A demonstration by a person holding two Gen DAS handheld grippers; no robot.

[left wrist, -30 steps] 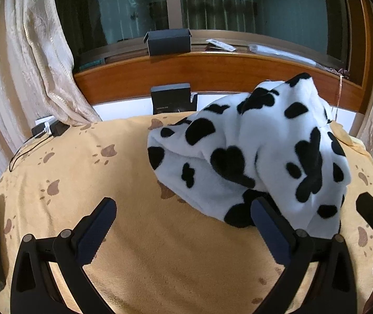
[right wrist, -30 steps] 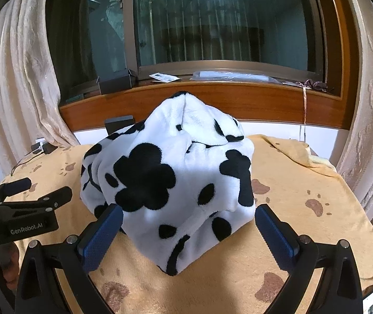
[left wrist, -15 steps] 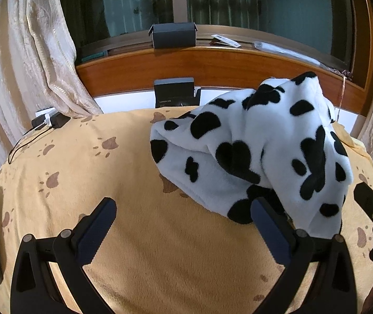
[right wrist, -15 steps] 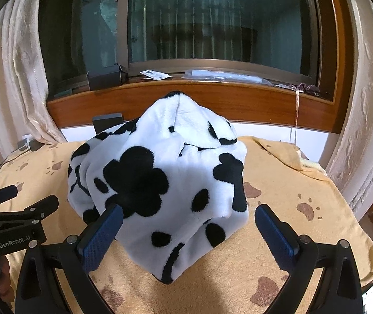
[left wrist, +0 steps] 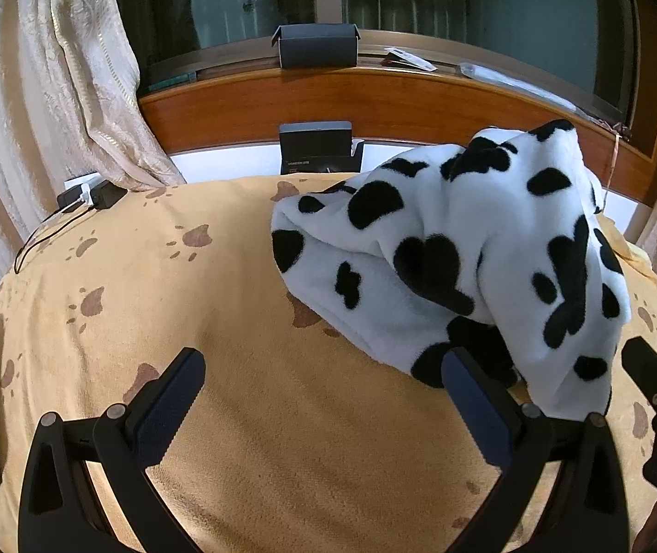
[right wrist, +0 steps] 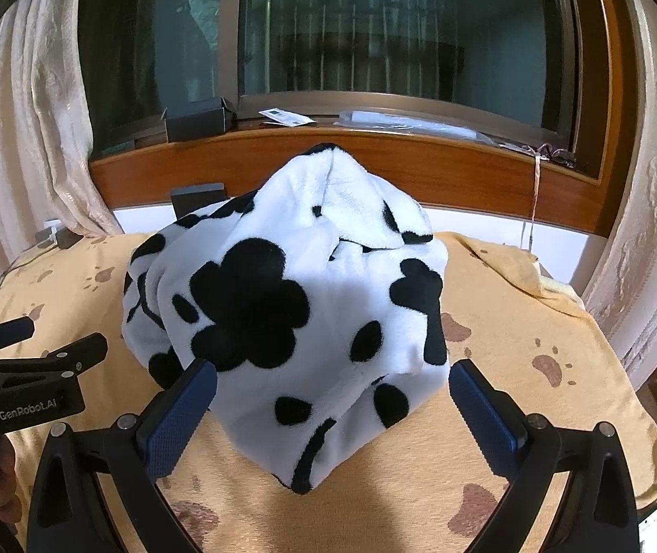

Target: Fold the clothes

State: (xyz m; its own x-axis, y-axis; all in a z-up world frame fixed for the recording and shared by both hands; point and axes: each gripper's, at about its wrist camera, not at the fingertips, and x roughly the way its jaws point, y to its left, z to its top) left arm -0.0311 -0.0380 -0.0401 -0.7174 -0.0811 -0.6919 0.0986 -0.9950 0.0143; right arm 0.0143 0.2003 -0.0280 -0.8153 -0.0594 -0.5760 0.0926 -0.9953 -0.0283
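A fluffy white garment with black cow spots (left wrist: 457,249) lies in a loose heap on a yellow paw-print blanket (left wrist: 167,313). In the left wrist view it sits ahead and to the right; my left gripper (left wrist: 321,391) is open, its right finger just short of the heap's near edge. In the right wrist view the garment (right wrist: 291,313) fills the middle, its lowest corner hanging between the fingers of my open right gripper (right wrist: 331,396). Neither gripper holds cloth. The left gripper (right wrist: 29,368) also shows at the left edge of the right wrist view.
A wooden windowsill (left wrist: 374,97) runs behind the blanket, carrying a dark box (left wrist: 317,46) and papers. A second black box (left wrist: 317,147) stands at the blanket's far edge. Chargers with cables (left wrist: 89,196) lie far left. Cream curtains (left wrist: 52,92) hang on both sides.
Both views have shifted a little: the garment sits slightly closer to the right gripper. The heap keeps its shape and both grippers stay open.
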